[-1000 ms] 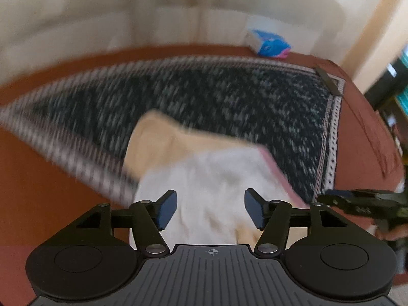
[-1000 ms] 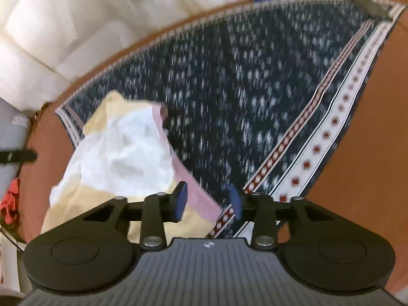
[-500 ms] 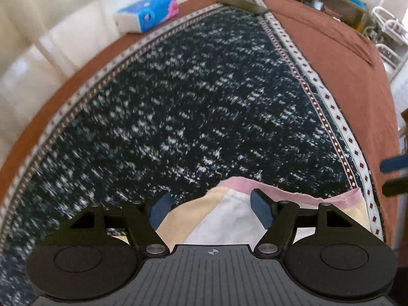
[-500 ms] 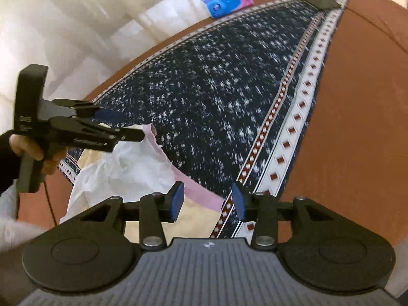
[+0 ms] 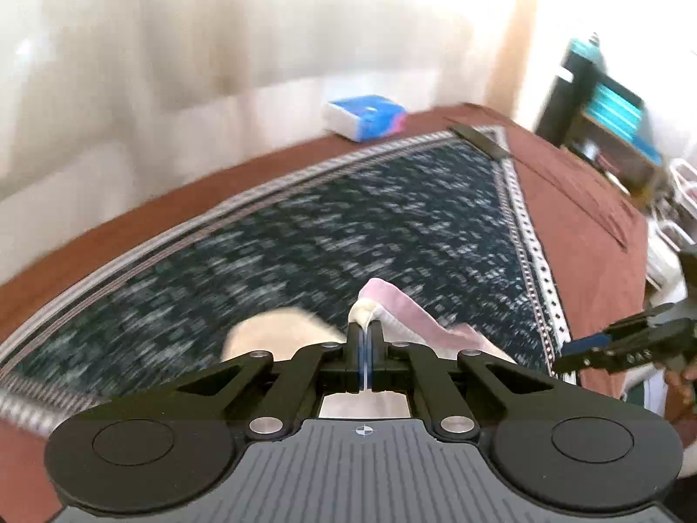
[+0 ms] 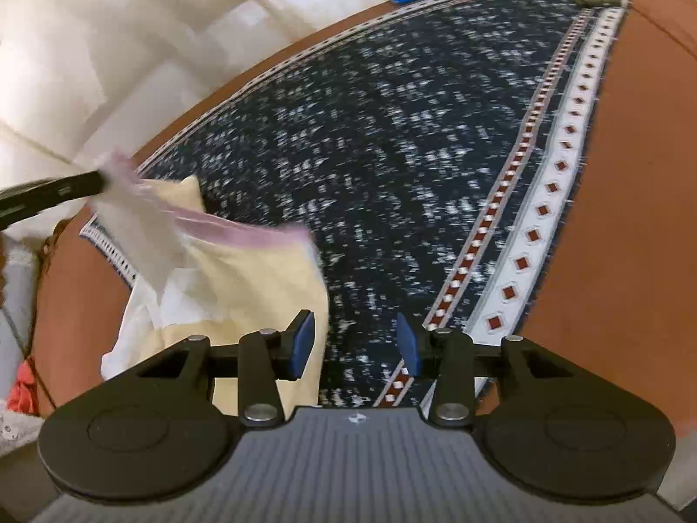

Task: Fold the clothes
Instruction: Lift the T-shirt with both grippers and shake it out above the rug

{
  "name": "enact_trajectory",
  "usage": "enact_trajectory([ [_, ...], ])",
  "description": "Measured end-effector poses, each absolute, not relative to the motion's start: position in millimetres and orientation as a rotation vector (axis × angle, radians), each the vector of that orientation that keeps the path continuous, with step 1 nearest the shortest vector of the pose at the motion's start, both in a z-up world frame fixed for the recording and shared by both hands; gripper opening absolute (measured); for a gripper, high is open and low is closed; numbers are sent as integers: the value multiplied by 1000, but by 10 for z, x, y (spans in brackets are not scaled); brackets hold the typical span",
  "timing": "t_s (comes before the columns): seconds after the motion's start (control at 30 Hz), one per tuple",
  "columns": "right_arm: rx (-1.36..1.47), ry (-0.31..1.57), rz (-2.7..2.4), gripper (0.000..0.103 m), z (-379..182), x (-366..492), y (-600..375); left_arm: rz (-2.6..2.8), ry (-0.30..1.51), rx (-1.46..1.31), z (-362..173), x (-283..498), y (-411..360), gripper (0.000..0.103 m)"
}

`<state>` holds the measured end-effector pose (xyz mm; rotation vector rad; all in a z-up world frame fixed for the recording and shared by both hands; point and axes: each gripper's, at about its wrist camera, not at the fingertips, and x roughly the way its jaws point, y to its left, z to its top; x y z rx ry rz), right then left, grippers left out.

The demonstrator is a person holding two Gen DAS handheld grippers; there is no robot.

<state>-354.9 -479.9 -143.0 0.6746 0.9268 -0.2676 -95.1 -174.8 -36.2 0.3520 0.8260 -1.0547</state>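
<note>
A pale yellow and white garment (image 6: 244,279) with a pink band lies at the near left of a dark patterned cloth (image 6: 392,130). My left gripper (image 5: 365,340) is shut on the garment's pink-edged corner (image 5: 383,300), which pokes up between the pads. In the right wrist view that same gripper (image 6: 102,183) lifts the corner at the left, with the fabric stretched and blurred. My right gripper (image 6: 355,344) stands open just above the cloth, right of the garment's yellow edge, nothing between its fingers. It also shows at the right edge of the left wrist view (image 5: 579,344).
The patterned cloth covers a brown-draped table (image 6: 631,174). A blue tissue pack (image 5: 366,115) lies at the far edge, and a dark flat bar (image 5: 479,139) rests on the cloth's far corner. Shelving (image 5: 610,122) stands to the right. Red fabric (image 6: 24,392) lies low at the left.
My left gripper has closed on the garment's pink-edged corner and raised it. The right gripper stayed open, shifting slightly beside the yellow edge.
</note>
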Motion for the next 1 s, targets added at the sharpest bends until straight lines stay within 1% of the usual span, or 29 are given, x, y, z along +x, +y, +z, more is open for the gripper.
enact_trajectory([
  [0.2, 625, 954, -140, 46, -1444, -3238, -4661, -914, 843, 313, -264, -1110, -1237, 0],
  [0.37, 546, 991, 1, 47, -1409, -2919, -4422, -874, 836, 274, -313, -1134, -1133, 0],
  [0.43, 517, 1004, 47, 52, -1416, -2841, -4300, -872, 831, 266, -333, -1151, -1117, 0],
  [0.57, 449, 997, 53, 53, -1436, -2707, -4199, -868, 827, 260, -367, -1171, -1092, 0],
  [0.67, 485, 996, 18, 54, -1542, -2562, -4353, -864, 836, 264, -392, -1158, -1070, 0],
  [0.8, 545, 1042, 47, 56, -1750, -2377, -4495, -858, 843, 267, -424, -1133, -1022, 0],
  [0.83, 553, 1031, 63, 48, -1743, -2358, -4502, -855, 842, 263, -424, -1124, -1013, 0],
  [0.87, 570, 1034, 89, 30, -1737, -2335, -4510, -851, 839, 257, -421, -1113, -1004, 0],
  [0.9, 588, 1034, 109, 1, -1707, -2320, -4521, -847, 837, 252, -419, -1103, -996, 0],
  [1.0, 609, 962, 122, 0, -1389, -2369, -4591, -833, 805, 232, -344, -1067, -976, 0],
])
